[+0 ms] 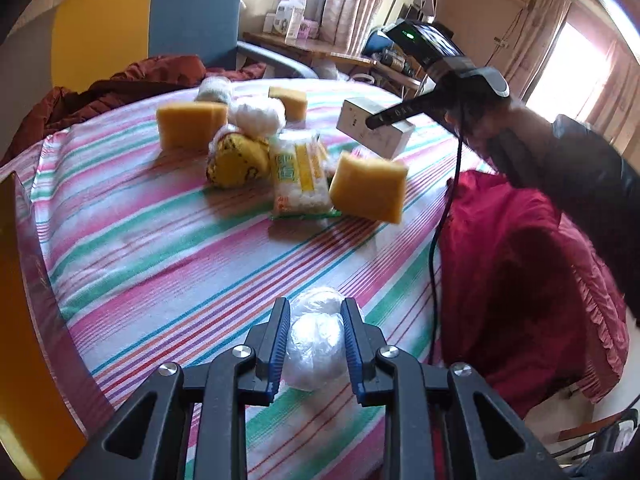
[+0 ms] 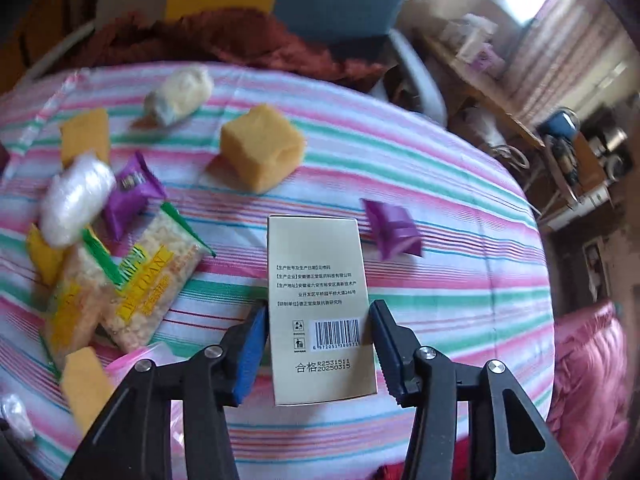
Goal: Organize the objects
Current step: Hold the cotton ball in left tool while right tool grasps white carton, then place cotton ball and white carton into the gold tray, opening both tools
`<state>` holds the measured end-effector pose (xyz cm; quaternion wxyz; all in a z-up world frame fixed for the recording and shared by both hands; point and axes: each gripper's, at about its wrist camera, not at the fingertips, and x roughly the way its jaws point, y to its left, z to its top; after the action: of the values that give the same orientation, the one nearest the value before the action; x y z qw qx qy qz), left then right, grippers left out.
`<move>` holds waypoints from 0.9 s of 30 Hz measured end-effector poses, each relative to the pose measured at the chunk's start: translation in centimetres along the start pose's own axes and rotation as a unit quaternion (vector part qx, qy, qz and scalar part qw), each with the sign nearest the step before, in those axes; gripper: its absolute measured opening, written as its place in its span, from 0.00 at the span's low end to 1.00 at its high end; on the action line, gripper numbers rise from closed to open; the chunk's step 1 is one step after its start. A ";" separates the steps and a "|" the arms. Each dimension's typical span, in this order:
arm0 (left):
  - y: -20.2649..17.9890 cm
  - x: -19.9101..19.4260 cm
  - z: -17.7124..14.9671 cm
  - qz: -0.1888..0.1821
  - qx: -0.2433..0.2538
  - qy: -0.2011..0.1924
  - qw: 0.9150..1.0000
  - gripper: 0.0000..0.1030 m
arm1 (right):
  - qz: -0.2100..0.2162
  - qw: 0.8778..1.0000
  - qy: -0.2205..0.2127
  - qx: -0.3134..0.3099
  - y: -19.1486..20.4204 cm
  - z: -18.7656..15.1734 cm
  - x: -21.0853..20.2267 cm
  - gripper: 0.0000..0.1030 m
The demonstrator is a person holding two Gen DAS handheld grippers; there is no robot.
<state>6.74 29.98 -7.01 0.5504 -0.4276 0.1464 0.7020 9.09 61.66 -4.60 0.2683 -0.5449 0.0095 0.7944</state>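
Over striped cloth: left tongs [image 1: 315,346] clamp white bundle [image 1: 316,344]; right tongs [image 2: 320,346] seemingly pinch box [image 2: 320,308].

A lived-in room of a home. A striped cloth [image 1: 160,264] covers the table, with curtains [image 1: 352,4] at the window. A cluttered wooden side table [image 1: 304,46] stands past the far edge beside a blue and yellow chair [image 1: 160,20]

I see a table under a striped cloth [image 1: 160,240]. A white ball wrapped in clear plastic [image 1: 316,344] sits between my left gripper [image 1: 316,344] fingers, near me. Farther back lie yellow foam blocks [image 1: 368,190], a clear bag of white puffs [image 1: 300,172] and a yellow pouch [image 1: 236,160], all close together. To their right, a pale cardboard box [image 2: 320,308] stands between my right gripper [image 2: 320,344] fingers. A purple wrapper [image 2: 392,232] lies right of the box.
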 end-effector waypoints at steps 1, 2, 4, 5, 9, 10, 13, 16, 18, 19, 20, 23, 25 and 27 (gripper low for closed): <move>0.0 -0.8 0.1 0.002 -0.003 -0.010 1.000 0.25 | -0.002 1.000 -0.009 0.005 0.0 -0.1 -0.8 0.50; 0.1 -1.3 0.2 0.003 -0.006 -0.015 1.000 0.25 | -0.003 1.000 -0.021 0.011 0.0 -0.2 -1.8 0.50; 0.5 -2.9 0.4 0.005 -0.019 -0.032 0.999 0.25 | -0.002 0.999 -0.047 0.020 0.0 -0.4 -4.2 0.50; 0.6 -3.6 0.4 0.008 -0.023 -0.039 0.999 0.25 | 0.001 0.998 -0.062 0.023 0.3 -0.4 -5.4 0.50; 1.4 -7.1 0.3 0.031 -0.040 -0.075 0.996 0.25 | 0.031 0.992 -0.123 0.025 2.5 0.4 -10.2 0.50; 2.0 -8.2 0.1 0.041 -0.048 -0.086 0.994 0.25 | 0.043 0.990 -0.134 0.023 3.2 0.5 -11.1 0.50; 3.4 -11.0 -0.6 0.069 -0.069 -0.114 0.989 0.25 | 0.088 0.982 -0.170 0.002 7.1 1.0 -14.2 0.50; 5.6 -13.6 -1.8 0.099 -0.100 -0.135 0.981 0.25 | 0.144 0.971 -0.189 -0.025 12.0 1.7 -16.2 0.50; 7.1 -15.0 -2.8 0.119 -0.120 -0.145 0.975 0.25 | 0.190 0.962 -0.192 -0.047 16.0 2.2 -17.1 0.50; 8.3 -15.9 -3.5 0.138 -0.136 -0.148 0.970 0.25 | 0.205 0.958 -0.191 -0.054 17.4 2.4 -17.2 0.50; 9.3 -16.6 -4.0 0.150 -0.150 -0.151 0.966 0.25 | 0.225 0.954 -0.188 -0.067 19.9 2.8 -17.4 0.50; 12.7 -18.7 -6.0 0.180 -0.199 -0.161 0.950 0.25 | 0.265 0.944 -0.172 -0.092 25.6 4.0 -17.2 0.50; 14.7 -20.0 -7.3 0.203 -0.221 -0.166 0.939 0.25 | 0.287 0.940 -0.154 -0.103 28.6 4.3 -16.6 0.50; 16.4 -21.1 -8.0 0.219 -0.236 -0.170 0.931 0.25 | 0.302 0.937 -0.136 -0.115 32.1 4.8 -15.5 0.50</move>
<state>-3.84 5.16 0.00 0.2829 -0.3769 -0.0289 0.8815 -5.02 29.23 1.91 -0.0499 -0.4302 0.0455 0.9002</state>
